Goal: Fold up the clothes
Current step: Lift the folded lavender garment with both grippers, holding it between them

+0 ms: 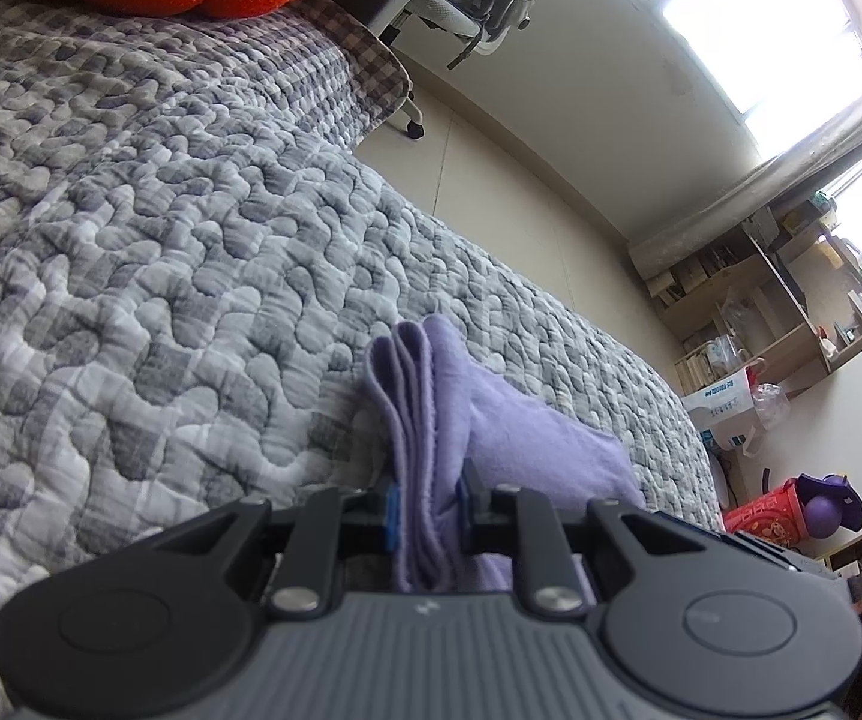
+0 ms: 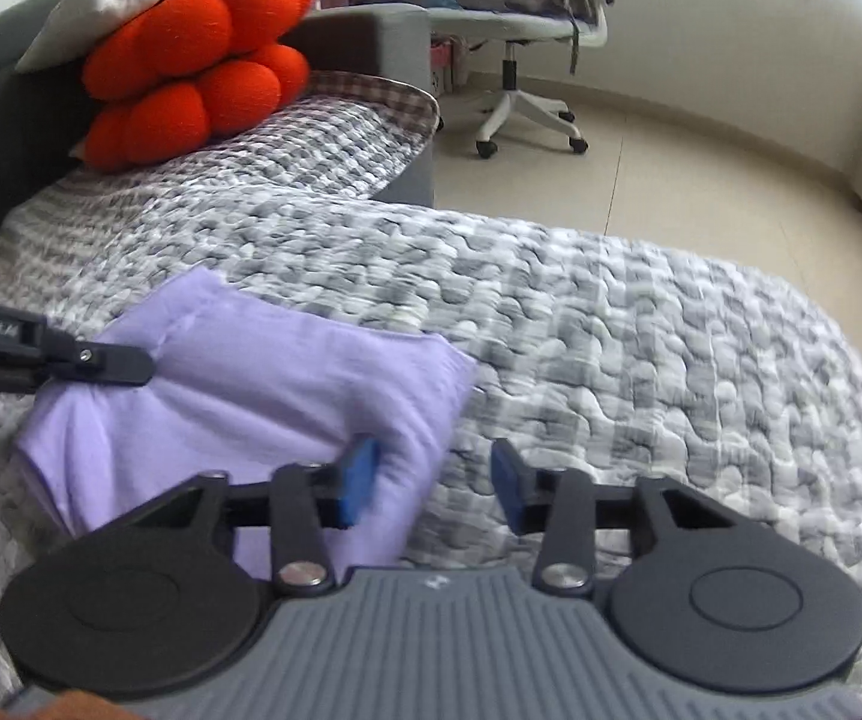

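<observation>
A folded lilac garment [image 2: 263, 384] lies on the grey quilted bed cover [image 2: 640, 360]. In the left wrist view my left gripper [image 1: 429, 504] is shut on a bunched edge of the lilac garment [image 1: 431, 420], whose layered folds stick up between the fingers. The right wrist view shows that left gripper [image 2: 131, 363] reaching in from the left and pinching the garment's far left side. My right gripper [image 2: 433, 480] stands open at the garment's near right corner, its left blue pad [image 2: 359, 477] against the cloth and its right pad [image 2: 508, 486] over the quilt.
An orange plush cushion [image 2: 191, 60] and a grey pillow sit at the head of the bed. A white office chair [image 2: 520, 48] stands on the beige floor beyond. Shelves, boxes and bags [image 1: 790, 360] line the wall under the windows.
</observation>
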The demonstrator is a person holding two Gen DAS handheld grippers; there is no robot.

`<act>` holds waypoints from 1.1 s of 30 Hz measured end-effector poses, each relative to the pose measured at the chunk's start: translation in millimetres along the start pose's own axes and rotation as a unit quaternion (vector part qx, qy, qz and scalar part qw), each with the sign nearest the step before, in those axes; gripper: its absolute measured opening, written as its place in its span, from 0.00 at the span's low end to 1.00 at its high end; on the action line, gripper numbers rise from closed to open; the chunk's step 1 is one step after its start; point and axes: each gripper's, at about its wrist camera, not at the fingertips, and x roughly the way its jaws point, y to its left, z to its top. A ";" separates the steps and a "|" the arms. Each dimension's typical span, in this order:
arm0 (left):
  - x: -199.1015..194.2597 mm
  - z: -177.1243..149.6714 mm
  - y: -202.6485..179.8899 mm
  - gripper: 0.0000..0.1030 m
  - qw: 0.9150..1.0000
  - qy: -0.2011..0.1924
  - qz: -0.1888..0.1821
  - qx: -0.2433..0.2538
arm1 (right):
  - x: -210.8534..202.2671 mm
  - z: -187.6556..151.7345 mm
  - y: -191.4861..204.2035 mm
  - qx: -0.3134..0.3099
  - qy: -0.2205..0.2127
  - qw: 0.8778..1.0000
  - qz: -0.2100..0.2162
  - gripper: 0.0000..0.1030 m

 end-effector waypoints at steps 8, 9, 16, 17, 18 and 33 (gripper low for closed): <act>-2.3 -0.3 -7.1 0.18 0.999 -0.011 0.015 0.026 | -3.8 3.4 -13.1 0.047 -0.002 0.999 0.001 0.50; -2.8 -0.4 -9.8 0.18 0.999 -0.014 0.019 0.034 | -3.8 3.9 -13.6 0.051 -0.003 0.999 0.002 0.51; -7.7 0.8 -12.7 0.17 0.998 -0.026 0.024 0.045 | -5.2 4.3 -28.2 0.102 0.005 0.995 0.021 0.52; -9.2 0.9 -13.0 0.17 0.998 -0.028 0.024 0.046 | -6.3 4.4 -30.2 0.109 0.004 0.994 0.023 0.52; -10.3 1.0 -13.4 0.17 0.998 -0.029 0.024 0.047 | -7.4 4.4 -32.3 0.115 0.004 0.993 0.025 0.52; -12.9 0.3 -15.5 0.17 0.998 -0.034 0.029 0.055 | -16.1 0.3 -47.3 0.162 0.010 0.985 0.059 0.53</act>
